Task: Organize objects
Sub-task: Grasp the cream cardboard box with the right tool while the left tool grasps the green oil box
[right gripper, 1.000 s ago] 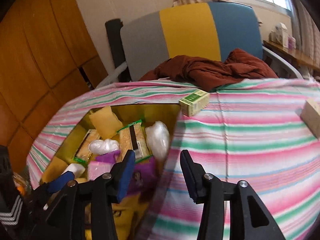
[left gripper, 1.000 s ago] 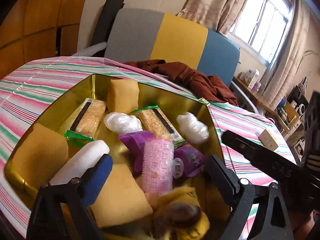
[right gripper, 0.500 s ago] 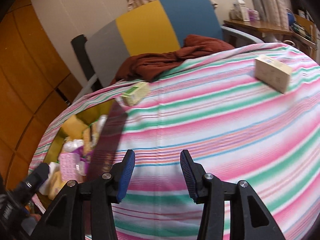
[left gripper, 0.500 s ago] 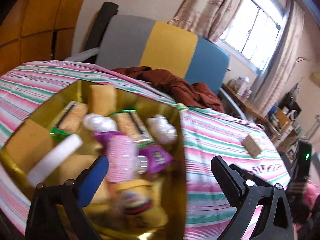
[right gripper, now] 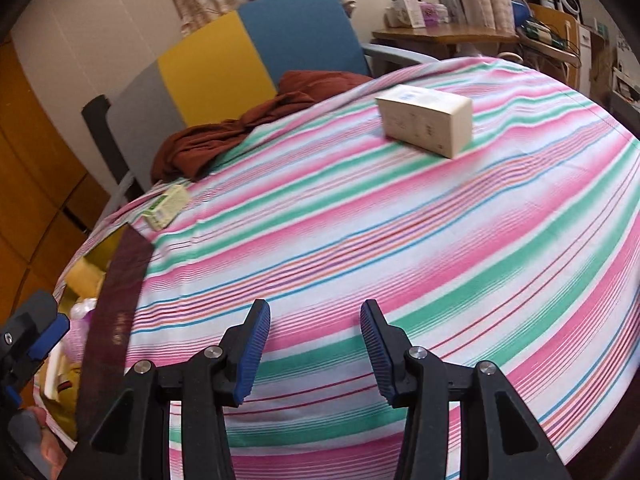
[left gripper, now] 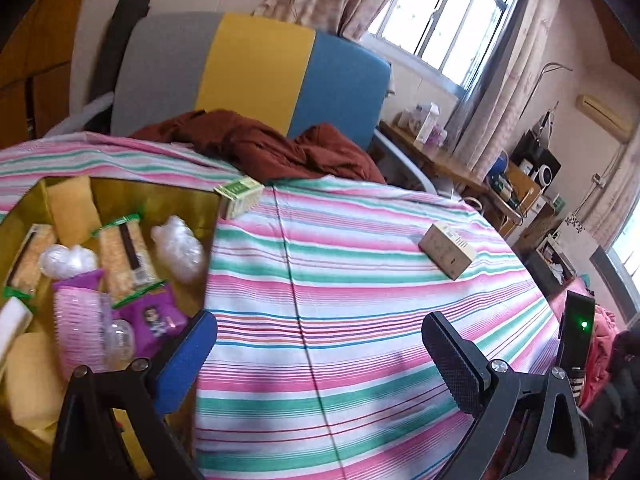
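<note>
- Left gripper (left gripper: 320, 356) gapes wide, empty, above the striped tablecloth (left gripper: 360, 300); right gripper (right gripper: 316, 344) also parted, empty.
- Gold box (left gripper: 160, 196) at left holds two wafer packs (left gripper: 126, 256), two clear plastic bundles (left gripper: 178, 246), purple packets, a pink roller, yellow sponges.
- Farther: two cartons on the cloth, green carton (left gripper: 239, 196) beside the box corner, beige carton (right gripper: 426, 120) well apart.
</note>
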